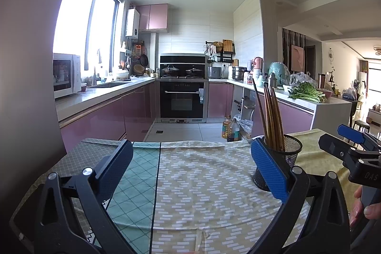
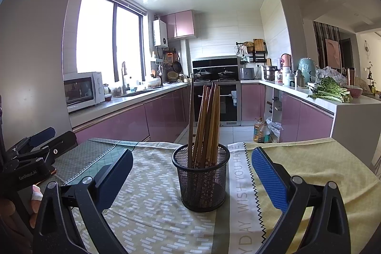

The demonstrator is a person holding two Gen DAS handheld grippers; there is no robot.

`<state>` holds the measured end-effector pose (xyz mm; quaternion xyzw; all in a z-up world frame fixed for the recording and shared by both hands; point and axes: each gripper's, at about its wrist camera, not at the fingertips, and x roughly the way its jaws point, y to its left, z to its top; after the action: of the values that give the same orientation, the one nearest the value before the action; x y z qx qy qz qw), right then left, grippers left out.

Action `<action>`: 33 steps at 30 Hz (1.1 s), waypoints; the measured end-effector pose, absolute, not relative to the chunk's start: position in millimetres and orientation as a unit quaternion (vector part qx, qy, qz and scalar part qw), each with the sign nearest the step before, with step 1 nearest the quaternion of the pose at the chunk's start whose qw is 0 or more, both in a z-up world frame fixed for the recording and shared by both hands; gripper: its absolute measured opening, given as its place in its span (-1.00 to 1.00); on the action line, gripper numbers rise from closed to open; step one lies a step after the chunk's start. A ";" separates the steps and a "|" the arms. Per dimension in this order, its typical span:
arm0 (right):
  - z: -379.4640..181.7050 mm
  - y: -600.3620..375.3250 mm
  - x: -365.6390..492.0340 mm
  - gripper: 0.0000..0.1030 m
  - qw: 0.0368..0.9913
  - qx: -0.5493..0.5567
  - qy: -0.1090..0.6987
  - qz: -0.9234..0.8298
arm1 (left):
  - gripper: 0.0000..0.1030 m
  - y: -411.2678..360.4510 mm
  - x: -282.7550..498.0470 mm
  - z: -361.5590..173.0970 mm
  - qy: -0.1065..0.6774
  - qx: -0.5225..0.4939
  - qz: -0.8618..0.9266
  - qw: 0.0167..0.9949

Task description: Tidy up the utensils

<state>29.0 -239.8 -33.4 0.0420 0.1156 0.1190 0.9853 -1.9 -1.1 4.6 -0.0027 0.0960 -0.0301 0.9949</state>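
Observation:
A black mesh cup point(image 2: 202, 180) stands on the cloth-covered table point(image 2: 152, 225) and holds several wooden chopsticks point(image 2: 207, 120), upright and leaning slightly. My right gripper point(image 2: 193, 173) is open and empty, its fingers either side of the cup and a little in front of it. In the left wrist view the cup point(image 1: 289, 158) with the chopsticks point(image 1: 271, 118) sits behind my right finger. My left gripper point(image 1: 190, 168) is open and empty over the patterned cloth point(image 1: 202, 182), to the left of the cup. The right gripper point(image 1: 345, 144) shows at the right edge.
The table carries overlapping tea towels point(image 2: 309, 166). Its far edge faces a kitchen floor with oil bottles point(image 2: 260, 131). Pink cabinets point(image 2: 123, 120), an oven point(image 1: 182, 99) and counters lie beyond. A fridge wall point(image 1: 26, 63) is close on the left.

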 end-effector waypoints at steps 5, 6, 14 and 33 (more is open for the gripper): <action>-33.0 -240.2 28.8 0.88 0.985 0.042 0.116 0.118 | 0.90 -2.1 -0.8 6.3 0.096 -0.003 -0.030 0.995; -32.9 -240.3 28.9 0.88 0.985 0.042 0.115 0.118 | 0.90 -2.1 -1.1 6.2 0.095 -0.003 -0.030 0.995; -30.9 -241.9 28.3 0.88 0.986 0.044 0.114 0.116 | 0.90 -1.6 -0.2 8.1 0.094 -0.003 -0.029 0.995; -27.0 -243.0 26.1 0.88 0.987 0.045 0.108 0.112 | 0.90 -2.1 -0.4 9.2 0.092 -0.003 -0.028 0.995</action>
<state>26.1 -243.0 -27.0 0.0447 0.1085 0.1120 0.9868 -0.4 -2.1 9.2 -0.0030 0.0921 -0.0276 0.9954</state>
